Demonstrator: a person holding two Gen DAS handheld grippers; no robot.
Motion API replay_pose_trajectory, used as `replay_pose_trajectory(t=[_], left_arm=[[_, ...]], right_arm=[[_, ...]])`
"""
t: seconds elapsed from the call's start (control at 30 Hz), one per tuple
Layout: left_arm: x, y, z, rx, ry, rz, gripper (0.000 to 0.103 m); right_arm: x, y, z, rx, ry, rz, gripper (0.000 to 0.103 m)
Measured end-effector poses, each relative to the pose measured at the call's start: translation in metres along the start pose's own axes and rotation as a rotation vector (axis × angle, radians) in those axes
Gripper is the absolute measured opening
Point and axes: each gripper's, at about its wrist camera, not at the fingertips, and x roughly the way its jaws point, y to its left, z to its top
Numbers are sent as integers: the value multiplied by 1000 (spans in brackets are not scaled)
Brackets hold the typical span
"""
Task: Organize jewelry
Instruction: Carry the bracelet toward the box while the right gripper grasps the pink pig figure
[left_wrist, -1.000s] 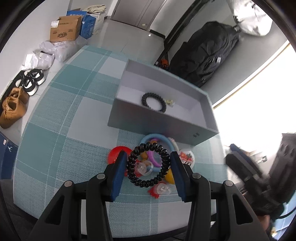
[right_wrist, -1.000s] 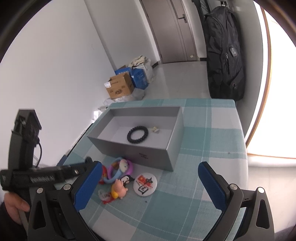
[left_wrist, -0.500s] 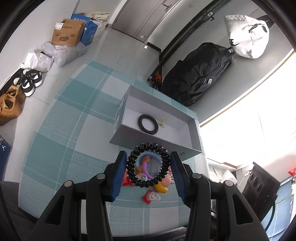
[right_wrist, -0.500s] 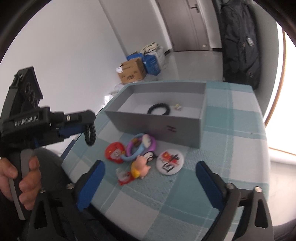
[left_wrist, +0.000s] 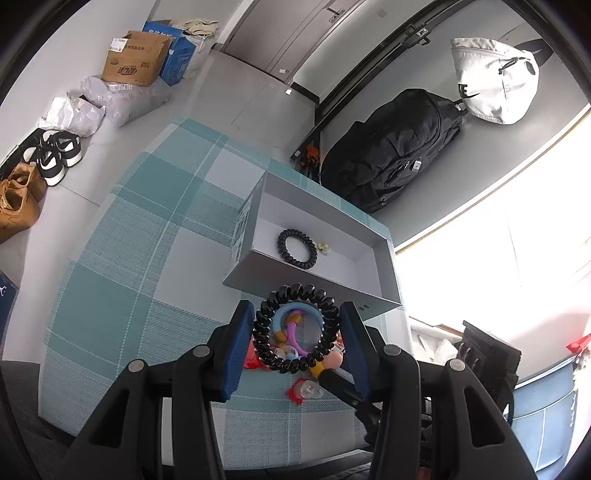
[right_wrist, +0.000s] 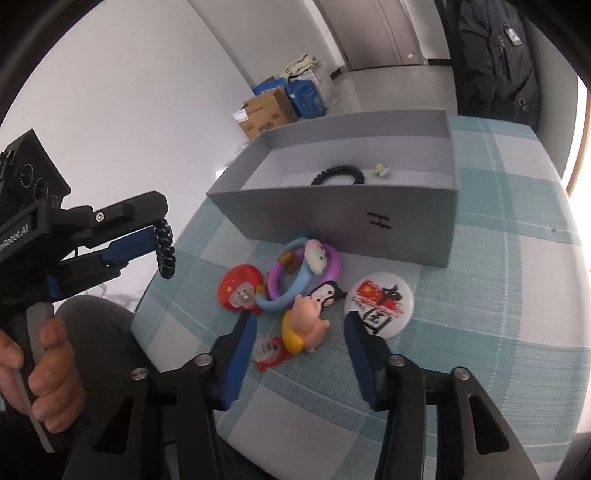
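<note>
My left gripper (left_wrist: 295, 330) is shut on a black spiral hair tie (left_wrist: 264, 332) and holds it in the air above the table, left of the pile; it also shows in the right wrist view (right_wrist: 164, 247). The grey box (right_wrist: 332, 221) holds another black spiral tie (right_wrist: 338, 174) and a small pale clip (right_wrist: 382, 170). In front of the box lie blue and purple bracelets (right_wrist: 295, 273), a pink pig figure (right_wrist: 306, 317), a penguin charm (right_wrist: 327, 295), a round flag badge (right_wrist: 378, 301) and red pieces (right_wrist: 238, 288). My right gripper (right_wrist: 297, 341) is open, its fingers on either side of the pig figure.
The checked teal tablecloth (right_wrist: 498, 295) covers a round table. On the floor beyond are cardboard boxes (left_wrist: 135, 61), shoes (left_wrist: 51, 155) and a black backpack (left_wrist: 391, 158). A white bag (left_wrist: 495, 85) hangs above the backpack.
My left gripper has lifted the black tie higher and back from the pile. My right gripper has moved down and forward to the pig figure and narrowed its opening.
</note>
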Motion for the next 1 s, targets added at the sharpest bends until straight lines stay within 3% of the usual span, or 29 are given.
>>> replay_pose_trajectory(t=[0.13, 0.27, 0.7, 1.0], left_arm=[[1, 1, 0, -6, 9, -1, 42], [2, 2, 1, -9, 18, -7, 42], [4, -5, -1, 12, 28, -7, 42], [4, -24, 5, 56, 17, -4, 42]], right_arm=[[5, 5, 1, -21, 5, -30, 22], [4, 6, 2, -25, -3, -34, 16], [-27, 6, 7, -20, -106, -30, 16], [-55, 0, 33, -9, -206, 18, 16]])
